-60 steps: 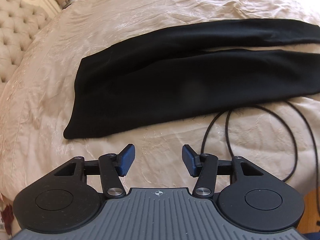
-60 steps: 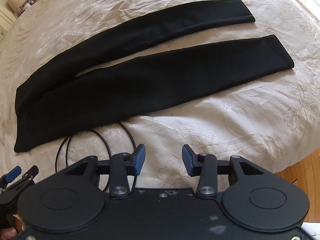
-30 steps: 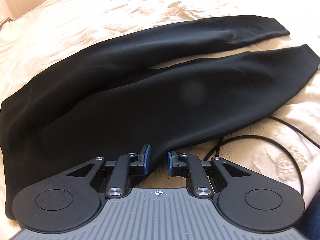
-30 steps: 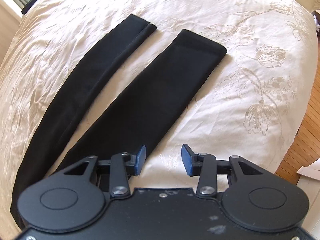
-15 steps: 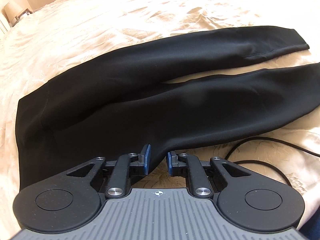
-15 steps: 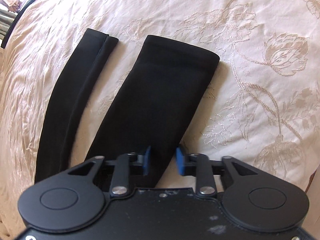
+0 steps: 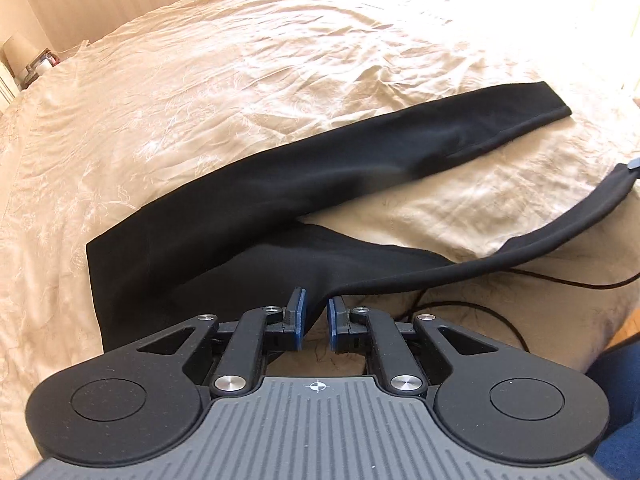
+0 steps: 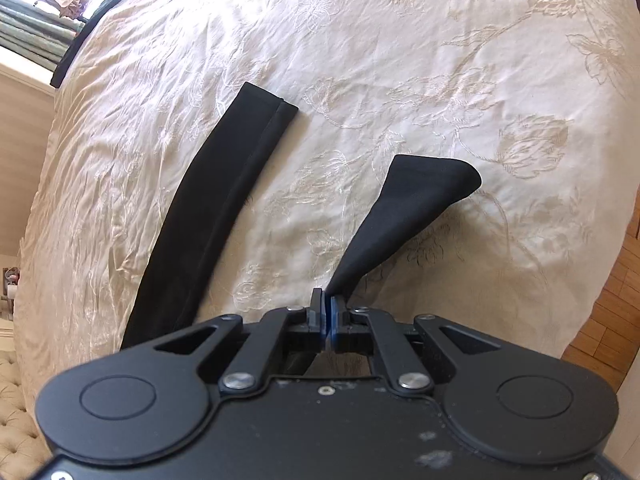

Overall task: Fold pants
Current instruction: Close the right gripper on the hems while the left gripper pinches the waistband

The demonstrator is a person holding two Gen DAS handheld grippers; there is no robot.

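Pants [image 7: 224, 240] lie long across the bed [image 7: 200, 80]. Near leg [image 8: 392, 216] hangs lifted, its edge pinched in the clenched right tool [image 8: 327, 312] and in the closing left tool [image 7: 315, 312]. Far leg [image 8: 224, 184] lies flat straight ahead, ready to be covered.

A wide bed [image 7: 224, 80] carries everything; its cream cover has a woven flower pattern and many small wrinkles. The black pants [image 7: 280, 184] lie directly on this cover, one leg flat, the other leg raised from it. A thin black cable [image 7: 560, 282] lies on the cover just beside the pants.
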